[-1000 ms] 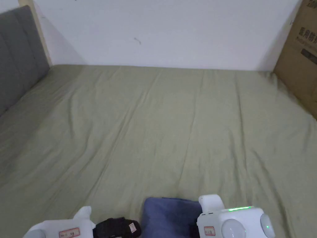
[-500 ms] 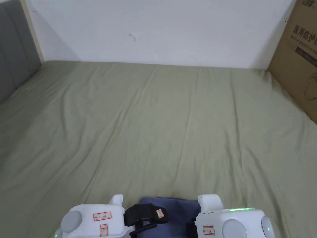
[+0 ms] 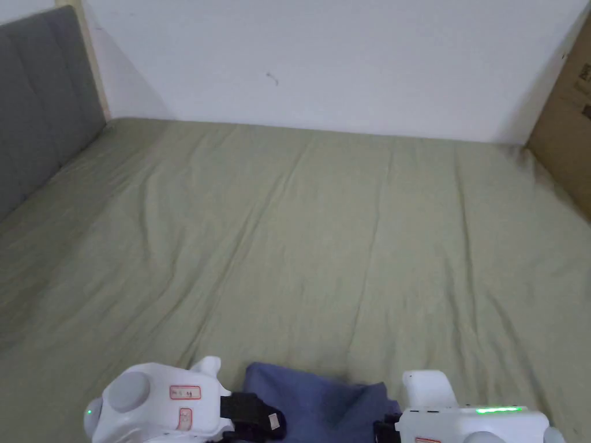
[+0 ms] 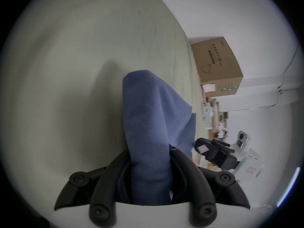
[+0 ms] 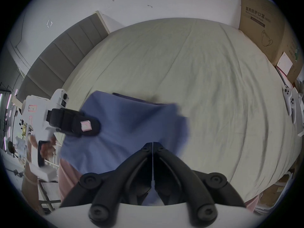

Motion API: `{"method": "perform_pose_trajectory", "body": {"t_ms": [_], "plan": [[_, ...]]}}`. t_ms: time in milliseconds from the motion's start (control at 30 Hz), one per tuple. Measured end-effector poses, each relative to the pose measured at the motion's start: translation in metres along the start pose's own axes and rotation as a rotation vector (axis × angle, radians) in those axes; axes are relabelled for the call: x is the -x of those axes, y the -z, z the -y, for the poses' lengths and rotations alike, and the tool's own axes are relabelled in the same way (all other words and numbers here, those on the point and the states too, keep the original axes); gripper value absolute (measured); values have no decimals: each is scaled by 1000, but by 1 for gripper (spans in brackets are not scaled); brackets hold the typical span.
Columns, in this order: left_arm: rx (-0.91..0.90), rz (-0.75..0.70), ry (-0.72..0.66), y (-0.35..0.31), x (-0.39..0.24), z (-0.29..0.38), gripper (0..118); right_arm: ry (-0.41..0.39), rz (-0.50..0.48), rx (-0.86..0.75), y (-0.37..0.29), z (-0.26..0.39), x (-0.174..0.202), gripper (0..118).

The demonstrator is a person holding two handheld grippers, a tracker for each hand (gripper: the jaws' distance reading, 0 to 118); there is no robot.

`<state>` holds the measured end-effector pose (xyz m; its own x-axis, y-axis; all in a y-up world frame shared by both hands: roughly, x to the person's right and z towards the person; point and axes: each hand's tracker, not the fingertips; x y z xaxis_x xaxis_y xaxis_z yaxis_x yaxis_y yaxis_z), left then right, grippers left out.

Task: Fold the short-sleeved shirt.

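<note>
One blue shirt point(image 3: 314, 398) of soft, matte knit was found at the near edge of the bed point(image 3: 323, 231), bunched and lifted between two tongs. The left tongs point(image 4: 150, 151) were pinching a thick rolled fold of the cloth, both black jaws pressed on it. The right tongs point(image 5: 153, 143) were pressed together at the tips over the cloth's edge; whether fabric was pinched could not be told. The bed was covered by one olive sheet, creased lengthwise. One brown cardboard box point(image 5: 263, 22) stood at the bed's right side.
</note>
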<state>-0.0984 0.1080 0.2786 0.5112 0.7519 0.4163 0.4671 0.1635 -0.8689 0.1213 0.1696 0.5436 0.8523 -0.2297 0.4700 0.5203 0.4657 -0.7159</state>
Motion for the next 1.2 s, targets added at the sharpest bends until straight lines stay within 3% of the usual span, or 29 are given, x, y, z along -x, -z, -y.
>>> {"method": "perform_pose_trajectory", "body": {"t_ms": [167, 400, 467, 500, 533, 567, 600, 633, 767, 833, 867, 933, 1100, 1200], "plan": [[-48, -288, 93, -79, 26, -40, 23, 17, 20, -11, -1, -3, -8, 1], [21, -1036, 283, -154, 67, -92, 23, 76, 36, 15, 6, 3, -22, 1], [47, -1178, 327, -161, 82, -99, 24, 80, 48, 24, 7, 4, -23, 1], [68, -1217, 349, -163, 89, -102, 30, 81, 50, 28, 7, 5, -24, 1], [77, -1288, 358, -164, 93, -104, 45, 83, 52, 31, 7, 6, -26, 1], [75, -1311, 367, -164, 95, -104, 75, 86, 55, 32, 6, 6, -27, 1], [73, -1325, 377, -166, 100, -107, 95, 90, 58, 32, 6, 7, -28, 1], [48, -1347, 375, -168, 99, -106, 105, 94, 60, 33, 6, 7, -30, 1], [-68, -1226, 290, -183, 77, -104, 105, 103, 70, 35, 6, 6, -33, 1], [-130, -1119, 260, -188, 58, -98, 98, 106, 72, 32, 6, 6, -36, 1], [-154, -1091, 256, -189, 49, -96, 70, 109, 70, 29, 5, 6, -37, 1], [-211, -1020, 279, -185, 21, -84, 2, 113, 63, 26, 4, 6, -38, 1], [-234, -643, 278, -150, -26, -44, 0, 120, 46, 3, -2, 9, -41, 1], [-198, -585, 250, -110, -39, -21, 0, 124, 40, -19, -10, 9, -42, 1]]}}
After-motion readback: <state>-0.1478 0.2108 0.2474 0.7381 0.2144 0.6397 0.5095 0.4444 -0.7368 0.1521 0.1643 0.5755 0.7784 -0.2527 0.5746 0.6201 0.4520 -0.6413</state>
